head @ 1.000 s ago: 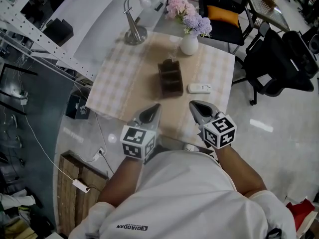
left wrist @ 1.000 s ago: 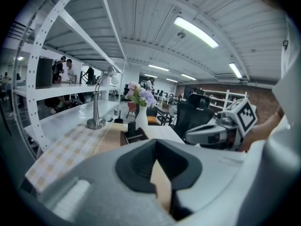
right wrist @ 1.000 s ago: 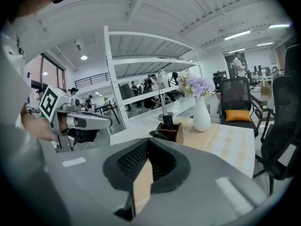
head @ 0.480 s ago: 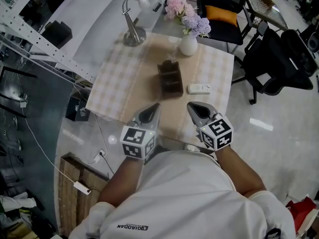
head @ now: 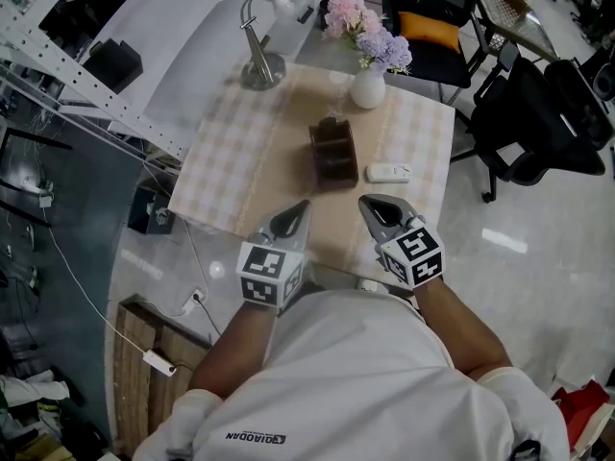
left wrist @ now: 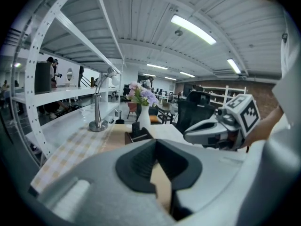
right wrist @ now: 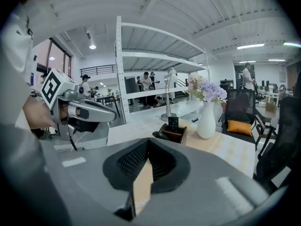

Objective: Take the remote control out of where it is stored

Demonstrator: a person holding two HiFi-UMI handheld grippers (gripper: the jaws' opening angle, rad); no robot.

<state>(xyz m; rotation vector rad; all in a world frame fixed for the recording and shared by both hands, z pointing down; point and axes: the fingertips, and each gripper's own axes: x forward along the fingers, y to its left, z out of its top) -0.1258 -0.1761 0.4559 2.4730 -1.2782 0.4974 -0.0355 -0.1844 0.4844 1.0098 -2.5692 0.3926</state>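
A dark brown holder (head: 332, 152) stands mid-table on the checked cloth (head: 231, 152). In the right gripper view a black remote (right wrist: 173, 123) stands upright in the holder (right wrist: 172, 134); the left gripper view shows the same holder (left wrist: 139, 134) further off. Both grippers hover side by side at the table's near edge, well short of the holder. My left gripper (head: 302, 206) (left wrist: 156, 142) is shut with nothing in it. So is my right gripper (head: 367, 203) (right wrist: 148, 140). Each shows in the other's view, the right gripper (left wrist: 188, 135) and the left gripper (right wrist: 113, 118).
A white remote (head: 387, 173) lies flat on the cloth right of the holder. A desk lamp (head: 259, 60) and a white vase of flowers (head: 368, 86) stand at the far edge. Black office chairs (head: 538, 123) sit to the right, a white shelf rack (head: 86, 75) to the left.
My right gripper has rolled a little and its marker cube has edged left. The left gripper has kept still.
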